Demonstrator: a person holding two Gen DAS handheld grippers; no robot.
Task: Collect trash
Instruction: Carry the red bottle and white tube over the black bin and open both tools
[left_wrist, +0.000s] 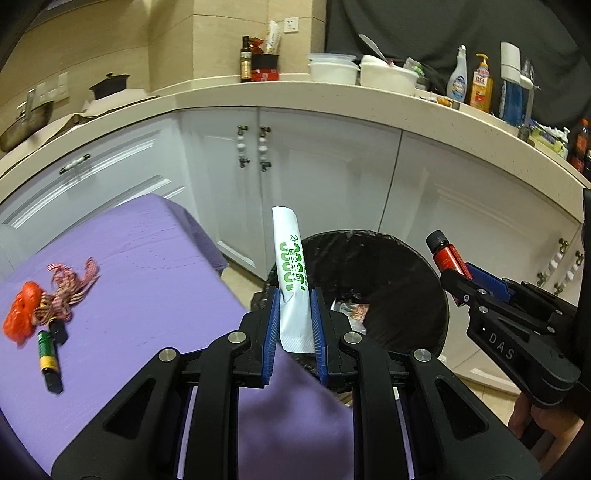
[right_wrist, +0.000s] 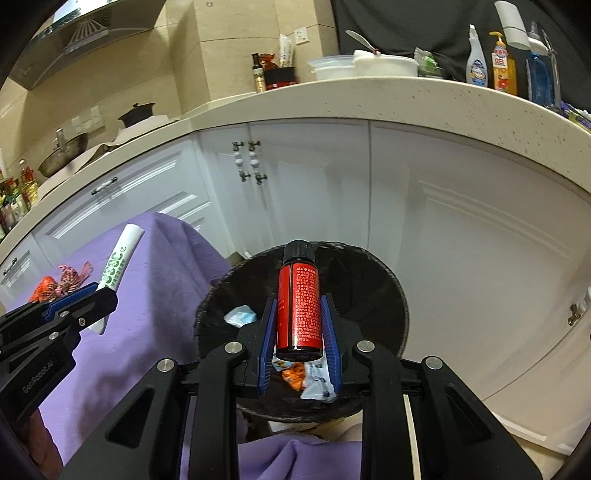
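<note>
White kitchen cabinets (left_wrist: 325, 173) curve round the back under a pale speckled countertop (left_wrist: 369, 105) crowded with tubs, a dark sauce bottle and cleaning bottles. Below them, on the floor, stands a round black trash bin (left_wrist: 402, 291) lined with a dark bag; crumpled wrappers (right_wrist: 314, 376) already lie at its bottom. Just beside the bin, touching its rim in both views, is a table draped in a purple cloth (left_wrist: 147, 266).

Over the near corner of that cloth, at the bin's edge, the left gripper (left_wrist: 293, 325) pinches a white sachet with green lettering (left_wrist: 291, 269) between its blue pads (left_wrist: 272, 332); the sachet stands upright, its top poking well above the fingers. The right gripper (right_wrist: 298, 321) hangs directly over the bin's mouth, its jaws clamped on a small red bottle with a black cap (right_wrist: 299, 302), cap pointing away from the hand. A bit of the person's hand shows under the right tool at the lower right edge of the left view.

Toward the left edge of the cloth more trash waits: a crumpled orange plastic piece (left_wrist: 22, 314), a tangle of red-and-white checked ribbon (left_wrist: 70, 288) touching it, and a green and yellow lighter (left_wrist: 48, 356) lying just beside both, with a small dark object near its upper end that I cannot make out.
</note>
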